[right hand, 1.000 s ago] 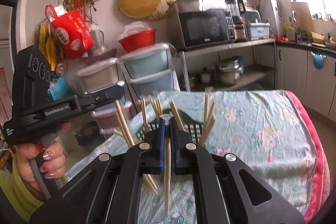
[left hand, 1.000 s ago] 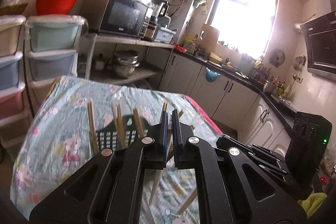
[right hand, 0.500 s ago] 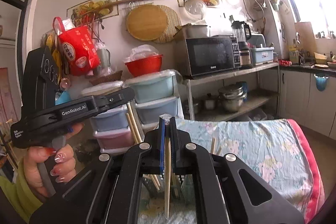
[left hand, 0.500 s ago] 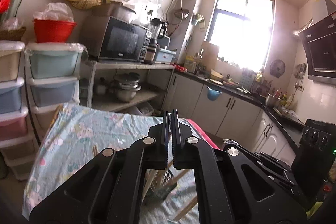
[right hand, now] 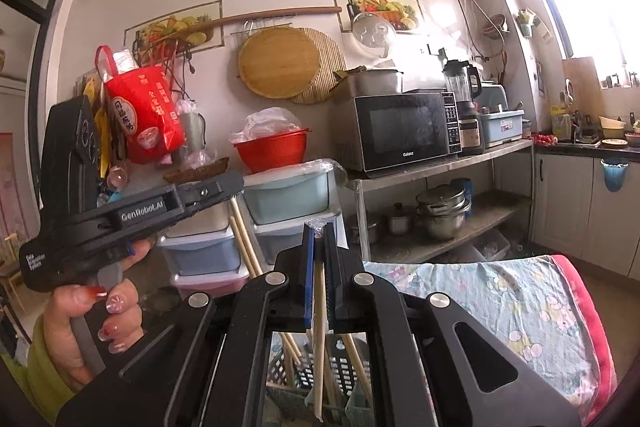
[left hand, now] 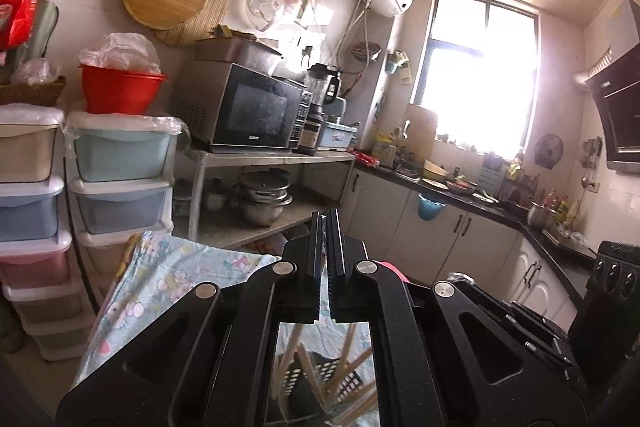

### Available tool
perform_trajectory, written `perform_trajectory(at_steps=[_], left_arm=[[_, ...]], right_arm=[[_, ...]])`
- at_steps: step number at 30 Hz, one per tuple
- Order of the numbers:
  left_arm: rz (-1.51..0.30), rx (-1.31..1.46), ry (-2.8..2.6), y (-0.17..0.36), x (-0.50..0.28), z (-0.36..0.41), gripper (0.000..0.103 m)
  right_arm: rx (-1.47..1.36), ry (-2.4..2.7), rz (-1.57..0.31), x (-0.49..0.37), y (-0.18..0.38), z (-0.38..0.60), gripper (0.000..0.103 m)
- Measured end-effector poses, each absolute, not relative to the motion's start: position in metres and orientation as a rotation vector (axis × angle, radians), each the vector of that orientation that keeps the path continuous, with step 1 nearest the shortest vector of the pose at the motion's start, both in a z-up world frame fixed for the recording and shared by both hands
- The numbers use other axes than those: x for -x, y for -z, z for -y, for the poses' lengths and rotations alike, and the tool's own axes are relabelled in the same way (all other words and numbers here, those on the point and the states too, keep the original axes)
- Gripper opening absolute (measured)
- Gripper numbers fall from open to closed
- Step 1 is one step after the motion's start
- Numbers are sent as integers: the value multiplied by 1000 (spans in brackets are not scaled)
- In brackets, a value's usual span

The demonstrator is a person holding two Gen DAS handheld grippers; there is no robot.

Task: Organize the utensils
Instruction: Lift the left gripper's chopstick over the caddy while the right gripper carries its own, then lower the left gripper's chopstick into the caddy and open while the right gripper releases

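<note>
My right gripper (right hand: 319, 227) is shut on a wooden chopstick (right hand: 319, 331) that hangs down between its fingers, over a dark slotted utensil basket (right hand: 340, 367) with several chopsticks standing in it. My left gripper (left hand: 325, 217) is shut; a chopstick pair (right hand: 246, 247) hangs from its tip in the right wrist view, where the left gripper (right hand: 236, 183) is held up at the left by a hand. In the left wrist view the basket (left hand: 332, 375) and chopsticks show below, between the fingers.
The table carries a light blue floral cloth (right hand: 500, 291). Stacked plastic drawers (left hand: 120, 163) stand at its far left edge. A metal shelf with a microwave (left hand: 256, 111) and pots is behind. White cabinets (left hand: 440, 227) run along the right.
Both grippers have risen and tilted up, each with its chopsticks. The basket has dropped from the middle of both views to beneath the fingers.
</note>
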State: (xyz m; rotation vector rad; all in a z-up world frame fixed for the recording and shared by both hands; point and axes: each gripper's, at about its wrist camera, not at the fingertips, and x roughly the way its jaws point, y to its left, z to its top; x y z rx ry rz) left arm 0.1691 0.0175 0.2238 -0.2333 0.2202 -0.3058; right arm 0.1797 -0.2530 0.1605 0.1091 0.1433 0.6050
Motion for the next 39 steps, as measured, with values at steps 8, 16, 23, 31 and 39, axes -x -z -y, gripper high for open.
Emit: perform_trajectory(at_steps=[8,16,23,31,39], left_arm=[[-253,235,265,-201,-188,-23,1],[-310,237,250,-174,-202,-23,1],[-363,233,238,-150,-208,-23,1],[-404,233,229,-131,-210,-24,1],[-431,242,225,-122,-205,-26,3]], right_arm=[[-111,-576,-146,-203,-153,243,5],[-120,-560,-148,-221,-134,238,5],[-116,-544,-153,-230,-117,234,5],[-121,-522,-202,-237,-98,236,6],[-138,-510,-241,-233,-89,245,26]])
